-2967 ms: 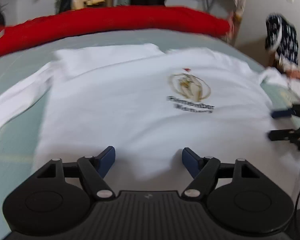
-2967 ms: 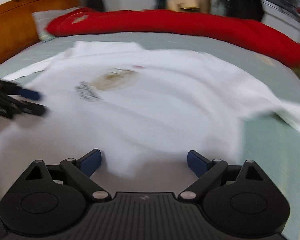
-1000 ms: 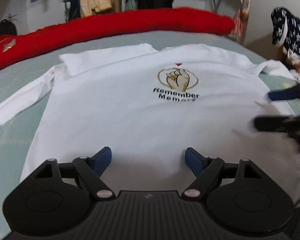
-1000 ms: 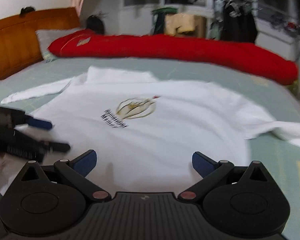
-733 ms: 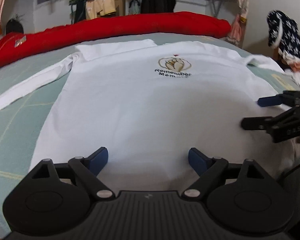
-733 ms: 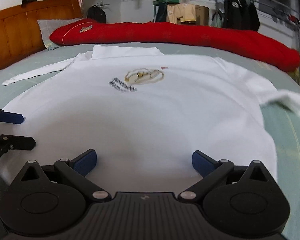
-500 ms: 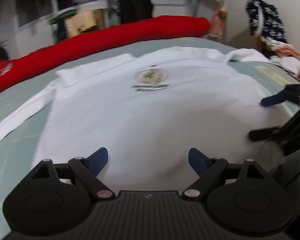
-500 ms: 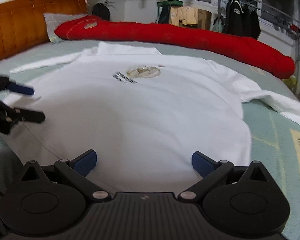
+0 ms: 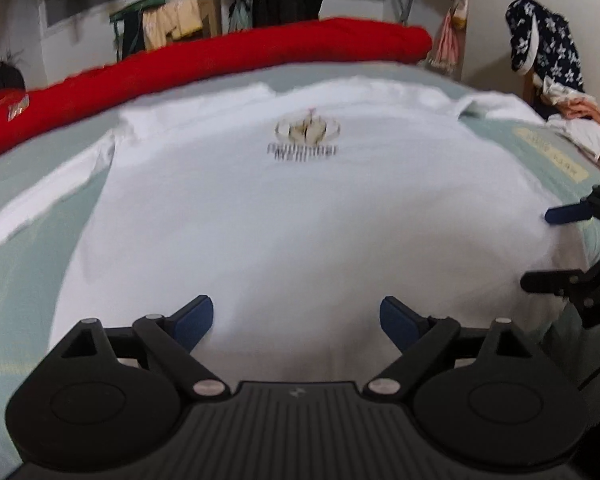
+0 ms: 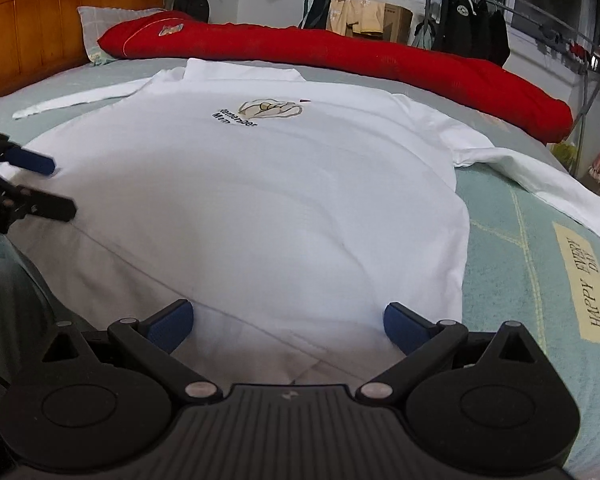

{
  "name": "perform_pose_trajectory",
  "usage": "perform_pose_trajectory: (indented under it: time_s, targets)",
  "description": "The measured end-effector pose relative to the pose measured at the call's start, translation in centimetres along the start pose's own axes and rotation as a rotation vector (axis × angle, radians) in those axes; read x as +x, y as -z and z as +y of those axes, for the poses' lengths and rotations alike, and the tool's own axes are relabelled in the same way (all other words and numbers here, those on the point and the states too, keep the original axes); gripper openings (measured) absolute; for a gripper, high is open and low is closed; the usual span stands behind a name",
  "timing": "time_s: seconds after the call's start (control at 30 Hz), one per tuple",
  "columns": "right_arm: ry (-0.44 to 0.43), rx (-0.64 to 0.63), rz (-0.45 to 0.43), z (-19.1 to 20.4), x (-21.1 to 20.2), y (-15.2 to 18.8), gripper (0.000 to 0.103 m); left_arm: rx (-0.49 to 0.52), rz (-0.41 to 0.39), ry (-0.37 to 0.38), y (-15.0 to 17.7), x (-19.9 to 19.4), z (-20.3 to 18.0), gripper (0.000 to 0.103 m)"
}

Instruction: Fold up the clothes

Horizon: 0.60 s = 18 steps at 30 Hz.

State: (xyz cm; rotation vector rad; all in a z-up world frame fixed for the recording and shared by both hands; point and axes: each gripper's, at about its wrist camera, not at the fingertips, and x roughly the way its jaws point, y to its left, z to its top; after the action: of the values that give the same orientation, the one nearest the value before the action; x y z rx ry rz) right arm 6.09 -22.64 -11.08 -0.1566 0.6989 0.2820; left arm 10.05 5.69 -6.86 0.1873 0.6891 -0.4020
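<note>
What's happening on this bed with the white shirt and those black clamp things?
A person is about to fold a white long-sleeved shirt using two hand-held grippers. The shirt lies spread flat, print side up, on a pale green bed cover, sleeves out to both sides. The left gripper and the right gripper sit at the shirt's near hem, neither gripping the cloth; the left one's jaws are opening. No fold has been made yet.

White long-sleeved shirt [image 9: 284, 216] motion-blurred in left wrist view, printed lettering unreadable; near hem hidden behind black tongs body; right sleeve [image 10: 560, 188] cut off by frame edge.
</note>
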Motion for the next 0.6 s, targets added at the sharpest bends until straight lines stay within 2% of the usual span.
perform_pose_trajectory:
  time_s: [0.13, 0.23, 0.3, 0.37, 0.43, 0.5, 0.6]
  targets:
    - [-0.031, 0.049, -0.063, -1.4, 0.0, -2.8, 0.103, -0.038, -0.051, 0.013, -3.1, 1.0, 1.2, 0.09]
    - [-0.055, 0.08, -0.092, -2.3, 1.5, -5.1, 0.103, -0.094, -0.035, 0.025, -4.4, 3.0, 2.2, 0.09]
    - [-0.064, 0.097, -0.078, -2.7, 3.2, -6.0, 0.103, -0.141, 0.004, 0.03, -4.2, 4.5, 2.8, 0.09]
    - [-0.064, 0.147, -0.033, -3.3, 4.8, -5.9, 0.103, -0.186, 0.058, 0.011, -3.2, 5.6, 3.2, 0.09]
    - [-0.061, 0.195, 0.007, -3.8, 5.9, -5.3, 0.103, -0.19, 0.048, 0.006, -2.0, 5.4, 3.3, 0.09]
    - [-0.064, 0.176, -0.026, -3.7, 5.4, -3.9, 0.103, -0.19, 0.032, 0.011, -1.0, 4.7, 3.3, 0.09]
    - [-0.056, 0.135, -0.026, -3.3, 4.8, -2.7, 0.103, -0.207, 0.042, 0.008, -0.4, 3.9, 3.3, 0.09]
